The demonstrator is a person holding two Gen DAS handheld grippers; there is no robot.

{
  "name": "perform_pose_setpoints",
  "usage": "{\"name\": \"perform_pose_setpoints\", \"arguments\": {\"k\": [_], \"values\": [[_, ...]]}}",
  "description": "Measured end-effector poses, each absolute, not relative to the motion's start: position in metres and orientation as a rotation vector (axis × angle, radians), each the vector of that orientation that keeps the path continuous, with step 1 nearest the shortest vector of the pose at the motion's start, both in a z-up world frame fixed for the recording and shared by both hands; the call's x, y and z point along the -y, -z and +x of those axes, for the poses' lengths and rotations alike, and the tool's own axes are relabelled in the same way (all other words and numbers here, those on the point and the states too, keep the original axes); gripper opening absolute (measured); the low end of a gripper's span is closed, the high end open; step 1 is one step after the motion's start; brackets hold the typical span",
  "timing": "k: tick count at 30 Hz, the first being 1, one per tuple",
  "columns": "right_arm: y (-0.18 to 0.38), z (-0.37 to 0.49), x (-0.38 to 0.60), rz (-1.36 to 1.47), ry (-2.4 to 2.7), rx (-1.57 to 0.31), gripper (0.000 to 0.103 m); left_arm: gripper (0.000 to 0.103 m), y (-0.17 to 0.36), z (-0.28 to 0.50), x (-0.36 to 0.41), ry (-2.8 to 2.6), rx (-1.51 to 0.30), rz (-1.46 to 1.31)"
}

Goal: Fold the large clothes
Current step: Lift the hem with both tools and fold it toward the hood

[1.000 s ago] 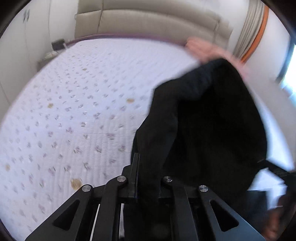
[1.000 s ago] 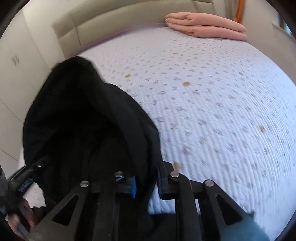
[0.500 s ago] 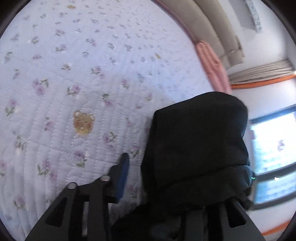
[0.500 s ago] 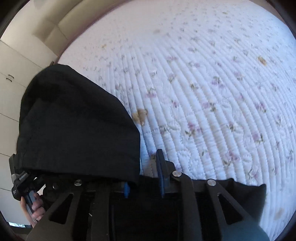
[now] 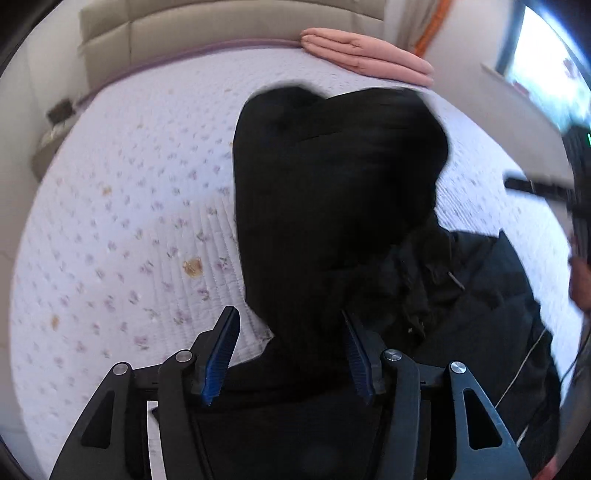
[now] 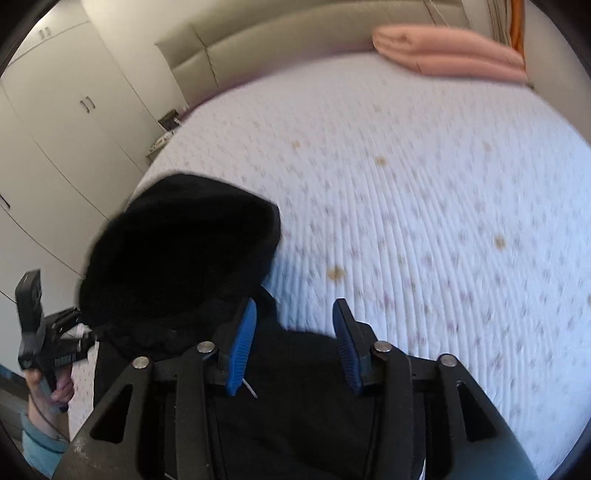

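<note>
A large black garment [image 5: 332,206] lies in a heap on the near part of the bed, with its hood towards the headboard and a white drawstring [image 5: 524,365] at its right. It also shows in the right wrist view [image 6: 177,266]. My left gripper [image 5: 288,350] is open, with its jaws on either side of the cloth. My right gripper [image 6: 291,339] is open just above the garment's near part. The other hand-held gripper [image 6: 37,332] shows at the left of the right wrist view.
The bed [image 6: 424,184] has a white quilted cover with small flowers. A folded pink blanket [image 5: 365,55] [image 6: 450,55] lies by the beige headboard [image 5: 221,22]. White wardrobes [image 6: 66,122] stand to the left, a window [image 5: 546,66] to the right.
Both grippers have let go of the black garment and now stand open. The garment has dropped onto the bed, and both cameras have swung towards the headboard.
</note>
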State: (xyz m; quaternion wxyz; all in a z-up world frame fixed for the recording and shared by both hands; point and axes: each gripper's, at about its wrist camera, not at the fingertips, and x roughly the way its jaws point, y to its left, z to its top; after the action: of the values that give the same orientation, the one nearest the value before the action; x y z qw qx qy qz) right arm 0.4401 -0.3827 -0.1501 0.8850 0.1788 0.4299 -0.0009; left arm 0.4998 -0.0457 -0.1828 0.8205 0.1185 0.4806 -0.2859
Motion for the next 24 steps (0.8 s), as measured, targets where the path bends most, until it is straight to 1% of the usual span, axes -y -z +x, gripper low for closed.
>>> {"name": "perform_pose_setpoints", "arguments": {"k": [2, 5, 8, 10, 12, 14, 16, 17, 18, 20, 21, 22, 24], "values": [[0.149, 0.461, 0.384, 0.388, -0.01, -0.884, 0.052, 0.07, 0.181, 0.505, 0.041, 0.585, -1.011, 0.251], [0.138, 0.483, 0.375, 0.407, -0.033, -0.845, 0.052, 0.07, 0.173, 0.521, 0.025, 0.622, -1.03, 0.106], [0.128, 0.513, 0.365, 0.415, -0.055, -0.804, 0.052, 0.07, 0.144, 0.527, 0.015, 0.663, -0.933, -0.032], [0.116, 0.535, 0.358, 0.4, -0.045, -0.762, 0.052, 0.07, 0.123, 0.541, 0.023, 0.683, -0.855, -0.104], [0.108, 0.557, 0.345, 0.388, -0.055, -0.742, 0.052, 0.071, 0.117, 0.553, 0.03, 0.673, -0.819, -0.176], [0.111, 0.579, 0.331, 0.369, -0.062, -0.779, 0.054, 0.07, 0.13, 0.572, 0.048, 0.666, -0.871, -0.193], [0.137, 0.607, 0.312, 0.323, -0.154, -0.923, 0.054, 0.07, 0.159, 0.583, 0.067, 0.647, -0.962, -0.11], [0.151, 0.612, 0.306, 0.3, -0.163, -0.979, 0.054, 0.07, 0.177, 0.584, 0.079, 0.628, -1.03, -0.023], [0.175, 0.614, 0.297, 0.242, -0.161, -1.074, 0.054, 0.07, 0.2, 0.582, 0.091, 0.582, -1.1, 0.104], [0.207, 0.609, 0.289, 0.172, -0.167, -1.145, 0.054, 0.069, 0.238, 0.574, 0.102, 0.504, -1.16, 0.28], [0.227, 0.605, 0.287, 0.148, -0.164, -1.181, 0.054, 0.069, 0.252, 0.572, 0.102, 0.49, -1.182, 0.291], [0.247, 0.601, 0.288, 0.167, -0.163, -1.208, 0.054, 0.069, 0.26, 0.573, 0.098, 0.493, -1.188, 0.244], [0.268, 0.593, 0.293, 0.221, -0.159, -1.183, 0.052, 0.07, 0.267, 0.579, 0.088, 0.51, -1.187, 0.134]]}}
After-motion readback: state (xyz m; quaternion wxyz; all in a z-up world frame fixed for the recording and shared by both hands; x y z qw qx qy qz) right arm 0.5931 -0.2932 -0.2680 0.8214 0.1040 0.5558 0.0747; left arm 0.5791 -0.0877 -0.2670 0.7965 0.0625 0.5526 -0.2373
